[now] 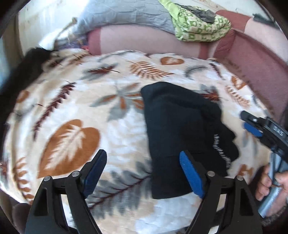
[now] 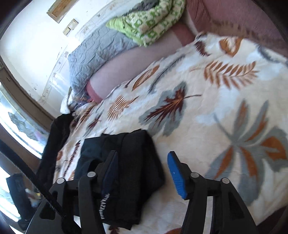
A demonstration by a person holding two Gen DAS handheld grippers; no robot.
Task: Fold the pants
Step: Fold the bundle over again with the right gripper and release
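The black pants (image 1: 183, 133) lie folded into a compact bundle on the leaf-print blanket (image 1: 75, 111), a white-lettered waistband at their right edge. My left gripper (image 1: 144, 169) is open and empty, hovering just above the bundle's near left corner. In the right wrist view the pants (image 2: 129, 165) lie at lower left, and my right gripper (image 2: 142, 167) is open and empty over their right side. The right gripper also shows in the left wrist view (image 1: 252, 124), to the right of the bundle, held by a hand.
Pink bolsters (image 1: 144, 41) line the back and right of the bed. A grey quilt (image 1: 126, 16) and a green patterned blanket (image 1: 199, 25) lie behind. Another dark garment (image 2: 57, 136) sits at the blanket's left edge, near a window (image 2: 16, 126).
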